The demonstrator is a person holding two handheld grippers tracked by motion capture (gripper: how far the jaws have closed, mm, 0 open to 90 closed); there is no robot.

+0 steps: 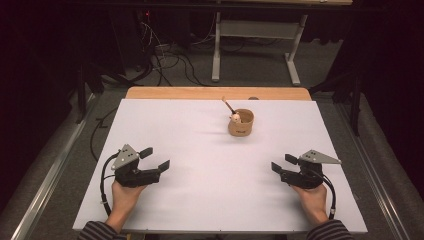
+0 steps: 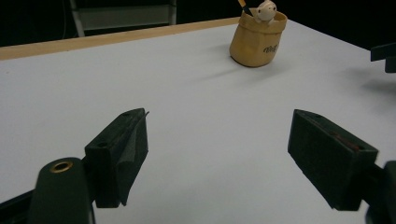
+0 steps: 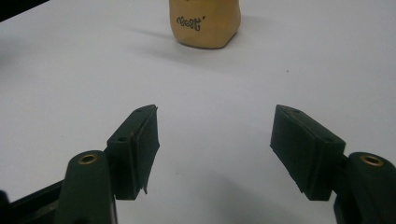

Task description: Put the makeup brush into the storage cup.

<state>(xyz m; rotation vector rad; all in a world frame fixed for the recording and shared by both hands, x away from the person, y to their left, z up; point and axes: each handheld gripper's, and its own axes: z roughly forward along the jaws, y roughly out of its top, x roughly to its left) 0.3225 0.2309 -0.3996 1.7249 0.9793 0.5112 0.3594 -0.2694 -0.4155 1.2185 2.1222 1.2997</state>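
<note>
A tan cup [image 1: 241, 123] stands on the white table [image 1: 200, 165], right of centre towards the far edge. It holds a small pale figure [image 1: 235, 118] and a brown stick [image 1: 228, 105] that leans left. My left gripper [image 1: 156, 159] rests near the front left, open, nothing between its jaws. My right gripper [image 1: 282, 163] rests near the front right, also open and empty. The cup [image 2: 257, 39] stands far ahead and to the right in the left gripper view, beyond the left gripper [image 2: 217, 149]. In the right gripper view the cup [image 3: 205, 21] stands straight ahead of the right gripper [image 3: 215, 144].
A wooden strip [image 1: 217, 93] borders the table's far edge. Beyond it stand a white metal frame [image 1: 255, 45] and loose cables [image 1: 165, 60] on the floor. The other gripper's jaw tip [image 2: 385, 53] pokes in at the right edge of the left gripper view.
</note>
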